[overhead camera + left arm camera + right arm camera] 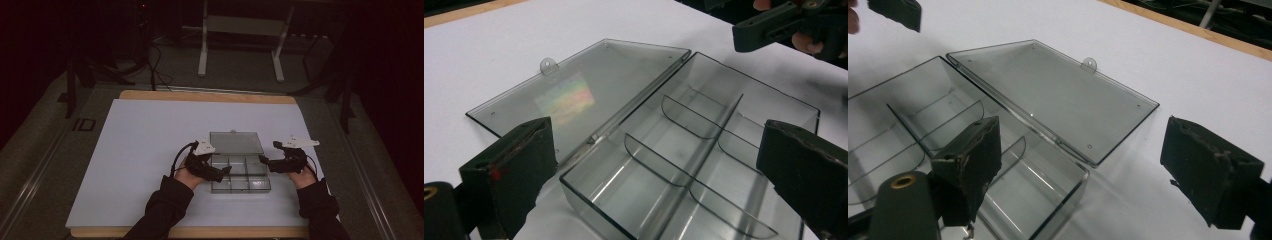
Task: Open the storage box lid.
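Clear compartment box (pixel 240 175) sits on the counter (pixel 145 150), lid (pixel 235 143) swung fully open and lying flat on the far side of the base, hinge joining the two.

Left hand-held gripper (pixel 224 172): jaws spread wide, nothing between the pads. In the high view it sits at the box's left end, tips over the left rim. In the left gripper view (pixel 664 170) the box base lies straight ahead between the two jaws, near-left corner of the base just in front of the left jaw; lid is ahead and off to the left, latch tab (pixel 548 65) on its far edge. I can't tell whether either jaw touches the plastic.

Right hand-held gripper (pixel 265 162): also wide open, empty. High view puts it at the box's right end, tips just beside the right rim. In the right gripper view (pixel 1083 165) one corner of the base lies between the jaws, closer to the left jaw, which sits in front of a compartment; the right jaw stands over bare counter, apart from the box. Lid lies ahead of the jaws, flat.

Dividers (pixel 684 150) inside the base: one long wall along the length, curved cross walls splitting it into compartments. All visible compartments are empty.

Each gripper shows in the other's view at the upper edge, beyond the box.
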`<move>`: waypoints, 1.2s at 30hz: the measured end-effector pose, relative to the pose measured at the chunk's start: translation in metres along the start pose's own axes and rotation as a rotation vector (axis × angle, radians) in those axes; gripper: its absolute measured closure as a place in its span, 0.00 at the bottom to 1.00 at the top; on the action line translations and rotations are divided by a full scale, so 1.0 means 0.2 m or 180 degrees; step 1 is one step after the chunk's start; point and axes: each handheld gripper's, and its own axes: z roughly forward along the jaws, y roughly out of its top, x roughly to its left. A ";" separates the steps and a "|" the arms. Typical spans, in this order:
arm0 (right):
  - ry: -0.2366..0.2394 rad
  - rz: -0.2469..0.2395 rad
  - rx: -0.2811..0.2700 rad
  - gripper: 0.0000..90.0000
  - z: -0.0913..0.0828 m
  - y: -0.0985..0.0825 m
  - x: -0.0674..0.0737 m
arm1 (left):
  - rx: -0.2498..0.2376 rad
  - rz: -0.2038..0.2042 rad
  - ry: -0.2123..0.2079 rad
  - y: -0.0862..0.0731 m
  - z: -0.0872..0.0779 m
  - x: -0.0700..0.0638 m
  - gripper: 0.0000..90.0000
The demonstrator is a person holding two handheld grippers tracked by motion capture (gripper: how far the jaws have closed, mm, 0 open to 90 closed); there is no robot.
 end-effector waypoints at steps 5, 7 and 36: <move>-0.0033 -0.0029 -0.0063 0.18 -0.03 -0.01 0.00 | 0.0012 0.0038 -0.0018 -0.02 -0.03 -0.01 0.04; -0.0030 -0.0051 -0.0066 0.18 -0.05 -0.02 0.00 | 0.0029 0.0045 -0.0017 -0.02 -0.04 -0.01 0.04; -0.0139 0.0127 0.0025 0.18 -0.22 -0.26 -0.06 | 0.0144 0.0065 0.0116 -0.24 -0.21 0.02 0.04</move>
